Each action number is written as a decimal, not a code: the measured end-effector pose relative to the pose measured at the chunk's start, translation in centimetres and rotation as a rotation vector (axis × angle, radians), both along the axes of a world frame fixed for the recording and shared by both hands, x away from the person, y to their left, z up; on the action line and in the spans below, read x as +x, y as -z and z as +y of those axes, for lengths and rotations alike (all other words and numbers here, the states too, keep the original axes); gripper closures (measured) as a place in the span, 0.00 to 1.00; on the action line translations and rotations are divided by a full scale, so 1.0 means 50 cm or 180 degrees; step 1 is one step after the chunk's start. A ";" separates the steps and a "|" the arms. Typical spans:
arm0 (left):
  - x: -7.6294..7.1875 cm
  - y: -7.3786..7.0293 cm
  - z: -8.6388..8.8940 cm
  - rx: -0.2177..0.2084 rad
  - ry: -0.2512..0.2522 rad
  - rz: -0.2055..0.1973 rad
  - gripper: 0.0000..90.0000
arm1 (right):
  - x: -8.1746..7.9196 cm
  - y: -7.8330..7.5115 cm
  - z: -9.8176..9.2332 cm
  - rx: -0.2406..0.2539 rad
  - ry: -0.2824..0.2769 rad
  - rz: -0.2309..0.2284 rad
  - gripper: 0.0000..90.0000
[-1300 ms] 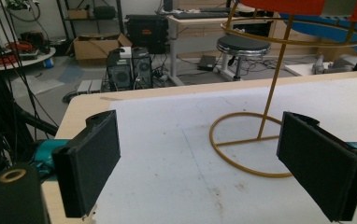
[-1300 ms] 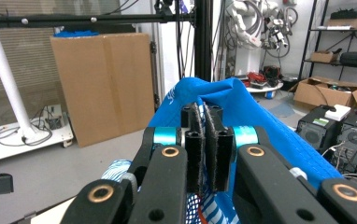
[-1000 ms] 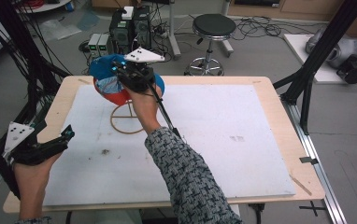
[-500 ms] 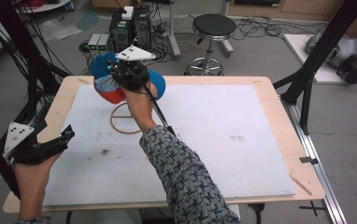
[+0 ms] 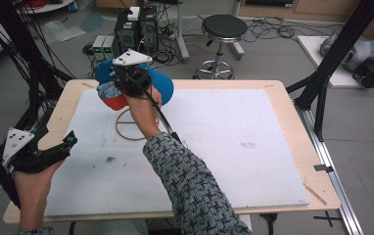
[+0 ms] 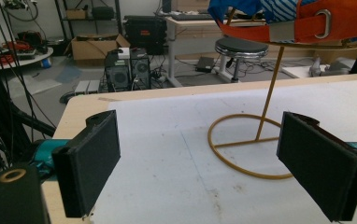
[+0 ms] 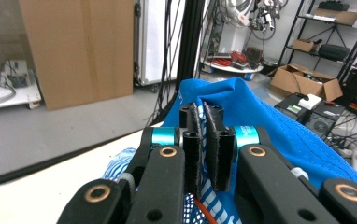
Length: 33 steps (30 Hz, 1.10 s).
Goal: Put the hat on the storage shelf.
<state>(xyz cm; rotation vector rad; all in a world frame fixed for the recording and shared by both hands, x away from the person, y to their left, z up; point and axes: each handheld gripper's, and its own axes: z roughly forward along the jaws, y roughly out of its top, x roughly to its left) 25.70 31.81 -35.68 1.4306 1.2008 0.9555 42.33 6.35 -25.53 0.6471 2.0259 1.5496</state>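
Pinching blue cap (image 5: 163, 87) fabric, right gripper (image 5: 128, 76) jaws pressed together | cap far left on wire stand (image 5: 128, 125) | soft, light, floppy: grip brim or strap | left gripper (image 5: 60, 147) spread, idle near left

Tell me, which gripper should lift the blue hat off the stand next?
Probably the right gripper: its jaws are already pinched on the blue hat atop the yellow stand. The left gripper is open, off by the table's edge.
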 end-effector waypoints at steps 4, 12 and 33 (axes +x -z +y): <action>0.000 0.000 0.002 0.0007 -0.0008 -0.0001 0.15 | -0.002 -0.001 0.002 -0.0041 0.0020 -0.0039 0.91; -0.003 -0.001 0.009 -0.0013 -0.0032 -0.0006 0.15 | -0.001 0.002 0.005 -0.0089 0.0097 -0.0096 0.77; -0.004 -0.002 0.008 -0.0031 -0.0027 -0.0024 0.15 | -0.002 -0.003 -0.006 -0.0064 0.0189 -0.0028 0.54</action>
